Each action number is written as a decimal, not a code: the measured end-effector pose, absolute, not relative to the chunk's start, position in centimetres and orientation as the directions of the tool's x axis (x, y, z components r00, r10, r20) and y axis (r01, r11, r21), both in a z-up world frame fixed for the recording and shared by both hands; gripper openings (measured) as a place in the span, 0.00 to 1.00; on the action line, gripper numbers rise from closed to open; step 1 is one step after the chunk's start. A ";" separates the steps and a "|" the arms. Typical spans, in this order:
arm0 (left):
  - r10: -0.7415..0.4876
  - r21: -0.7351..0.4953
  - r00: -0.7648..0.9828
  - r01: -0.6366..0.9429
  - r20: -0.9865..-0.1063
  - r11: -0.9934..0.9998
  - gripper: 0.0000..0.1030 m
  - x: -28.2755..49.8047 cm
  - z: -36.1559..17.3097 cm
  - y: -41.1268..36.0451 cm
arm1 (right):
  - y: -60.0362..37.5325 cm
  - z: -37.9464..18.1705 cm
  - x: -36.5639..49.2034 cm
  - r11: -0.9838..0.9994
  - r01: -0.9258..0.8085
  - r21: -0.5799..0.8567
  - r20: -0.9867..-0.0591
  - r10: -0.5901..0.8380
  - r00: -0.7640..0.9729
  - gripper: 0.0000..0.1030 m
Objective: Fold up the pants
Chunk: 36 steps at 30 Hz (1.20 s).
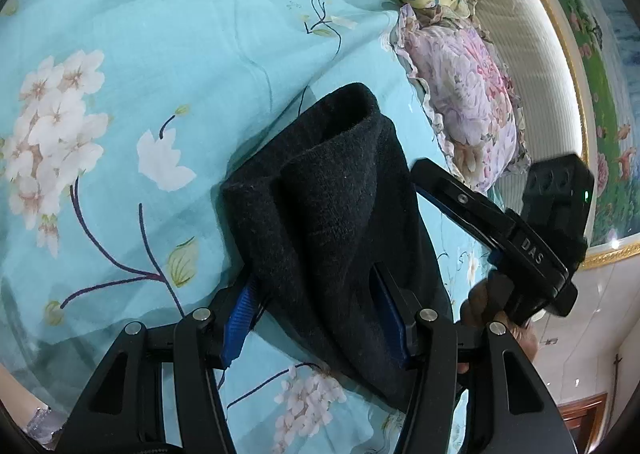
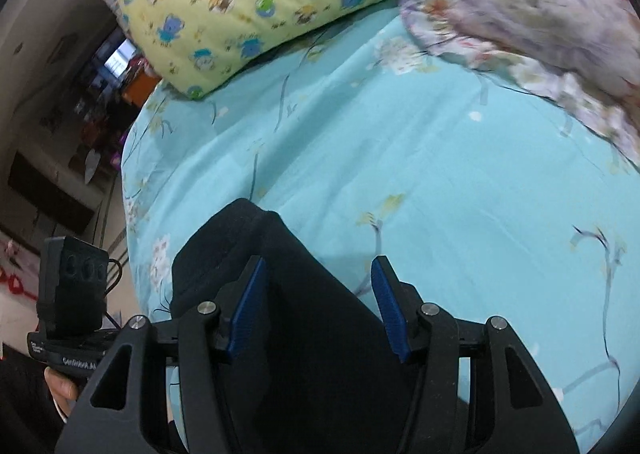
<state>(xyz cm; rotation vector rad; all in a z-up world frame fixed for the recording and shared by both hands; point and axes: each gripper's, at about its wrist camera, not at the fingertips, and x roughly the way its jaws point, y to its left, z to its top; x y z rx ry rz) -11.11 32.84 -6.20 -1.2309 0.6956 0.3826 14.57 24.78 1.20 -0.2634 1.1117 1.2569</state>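
The black pants lie folded in a thick bundle on the turquoise flowered bedsheet. My left gripper is open, its blue-padded fingers spread to either side of the bundle's near end, with the cloth draped between them. My right gripper is open too, its blue pads wide apart over the pants, which fill the gap and reach a rounded fold ahead. The right gripper's body also shows at the right in the left wrist view.
A yellow cartoon-print pillow and a ruffled floral pillow lie at the head of the bed. A cream headboard curves behind them. The bed's left edge drops to a dark room with furniture.
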 end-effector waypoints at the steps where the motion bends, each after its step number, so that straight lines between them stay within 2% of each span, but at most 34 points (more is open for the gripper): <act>1: -0.094 -0.721 0.735 -0.618 -0.671 0.312 0.55 -11.0 -6.1 32.8 | 25.3 1.0 14.4 0.341 -0.856 0.389 -0.785 0.609 -0.113 0.55; 6: -0.076 -0.694 0.719 -0.630 -0.691 0.349 0.52 -10.4 -5.9 32.6 | 27.5 0.0 13.2 0.304 -0.894 0.329 -0.831 0.543 -0.121 0.54; 8: -0.063 -0.678 0.710 -0.638 -0.701 0.365 0.44 -10.2 -5.8 32.5 | 27.8 -0.2 12.8 0.296 -0.895 0.333 -0.831 0.540 -0.130 0.52; 9: -0.056 -0.669 0.703 -0.645 -0.709 0.370 0.41 -10.1 -5.8 32.6 | 27.9 -0.1 12.7 0.297 -0.897 0.328 -0.832 0.540 -0.126 0.49; 10: -0.052 -0.662 0.699 -0.649 -0.714 0.375 0.33 -10.2 -5.9 32.7 | 27.8 -0.1 12.6 0.297 -0.895 0.332 -0.830 0.543 -0.128 0.46; 12: -0.055 -0.661 0.698 -0.645 -0.714 0.384 0.27 -10.1 -6.0 32.9 | 27.3 0.1 12.5 0.299 -0.891 0.341 -0.824 0.551 -0.131 0.32; 14: -0.061 -0.662 0.701 -0.637 -0.711 0.394 0.20 -10.0 -6.0 32.9 | 26.8 0.4 12.5 0.301 -0.887 0.350 -0.816 0.563 -0.131 0.24; 17: -0.049 -0.660 0.707 -0.630 -0.705 0.408 0.16 -10.0 -5.3 32.5 | 25.7 1.1 12.3 0.305 -0.884 0.355 -0.801 0.587 -0.119 0.20; 24: -0.014 -0.666 0.760 -0.561 -0.650 0.492 0.13 -9.7 -0.9 30.4 | 22.2 4.4 11.9 0.325 -0.860 0.394 -0.723 0.688 -0.071 0.19; 36: -0.070 -0.659 0.834 -0.378 -0.548 0.650 0.13 -7.4 5.9 23.7 | 11.7 9.0 12.1 0.368 -0.765 0.528 -0.531 0.846 0.041 0.19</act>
